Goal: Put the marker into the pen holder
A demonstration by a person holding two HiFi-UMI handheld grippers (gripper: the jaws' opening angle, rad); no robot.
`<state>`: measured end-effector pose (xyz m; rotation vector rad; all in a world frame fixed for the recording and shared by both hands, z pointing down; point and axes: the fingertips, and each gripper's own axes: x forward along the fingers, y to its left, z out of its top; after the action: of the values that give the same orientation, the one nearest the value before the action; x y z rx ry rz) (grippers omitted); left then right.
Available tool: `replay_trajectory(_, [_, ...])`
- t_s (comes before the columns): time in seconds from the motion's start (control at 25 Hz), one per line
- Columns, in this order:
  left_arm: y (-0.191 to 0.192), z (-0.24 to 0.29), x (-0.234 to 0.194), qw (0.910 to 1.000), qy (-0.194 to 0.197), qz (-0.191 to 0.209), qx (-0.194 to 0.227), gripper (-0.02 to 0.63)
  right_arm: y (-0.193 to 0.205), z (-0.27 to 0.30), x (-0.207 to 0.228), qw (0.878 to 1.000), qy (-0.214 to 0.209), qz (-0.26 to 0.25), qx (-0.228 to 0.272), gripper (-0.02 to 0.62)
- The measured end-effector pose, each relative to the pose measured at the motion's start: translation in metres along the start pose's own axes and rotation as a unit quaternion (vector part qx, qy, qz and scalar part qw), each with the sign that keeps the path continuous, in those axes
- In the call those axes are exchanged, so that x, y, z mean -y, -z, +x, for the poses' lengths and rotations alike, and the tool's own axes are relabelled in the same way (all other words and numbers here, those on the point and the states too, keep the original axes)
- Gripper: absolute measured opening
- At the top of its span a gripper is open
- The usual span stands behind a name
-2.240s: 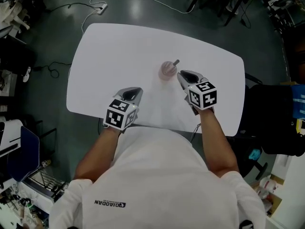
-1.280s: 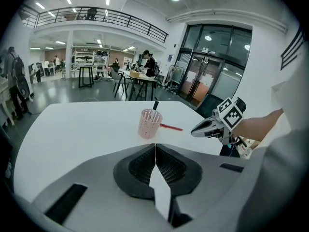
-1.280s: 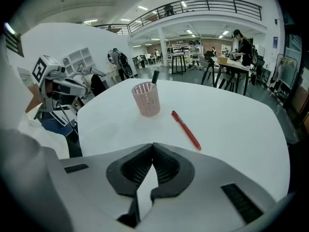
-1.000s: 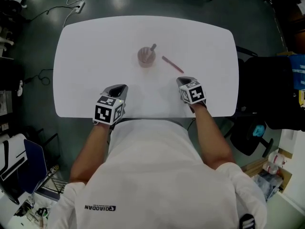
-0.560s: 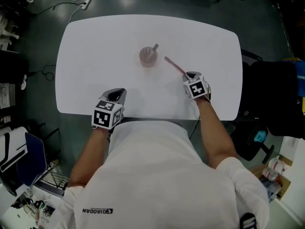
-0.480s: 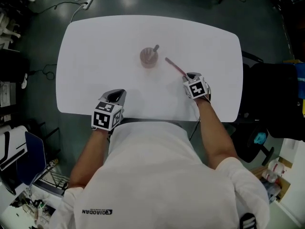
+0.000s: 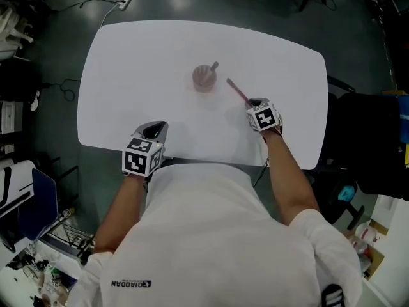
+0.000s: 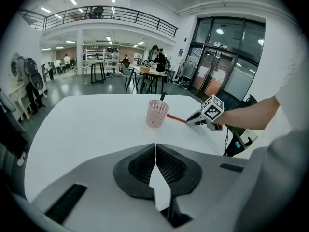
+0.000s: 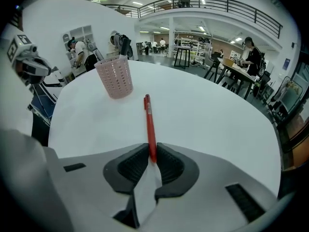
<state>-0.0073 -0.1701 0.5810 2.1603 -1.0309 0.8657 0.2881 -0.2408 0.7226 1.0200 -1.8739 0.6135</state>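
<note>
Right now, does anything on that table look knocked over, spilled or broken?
Nothing stands out. The pink pen holder stands upright with a dark pen inside, and the right claw grips the red marker by one end. No spills or damage.

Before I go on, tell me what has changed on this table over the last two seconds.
The right gripper drew back from the pen holder, then moved forward to the red marker and shut on its near end. The left gripper stayed shut and empty at the near edge of the table; the pen holder stayed upright with a dark pen in it.
</note>
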Motion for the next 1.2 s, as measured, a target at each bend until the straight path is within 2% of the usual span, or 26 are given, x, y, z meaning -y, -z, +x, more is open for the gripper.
replay_trajectory(0.2, [-0.004, 0.002, -0.002, 1.0000, 0.001, -0.002, 0.006, 0.029, 0.002, 0.000, -0.003, 1.000, -0.014, 0.009, 0.001, 0.064])
replay_trajectory(0.72, [-0.019, 0.009, 0.004, 0.9994, 0.025, 0.016, 0.016, 0.029, -0.034, -0.059, -0.031, 0.992, -0.034, 0.069, 0.095, 0.063])
replay_trajectory(1.2, [-0.042, 0.003, -0.001, 0.9982, 0.037, 0.011, 0.045, 0.029, -0.085, -0.132, -0.046, 0.983, -0.030, 0.053, 0.172, 0.063])
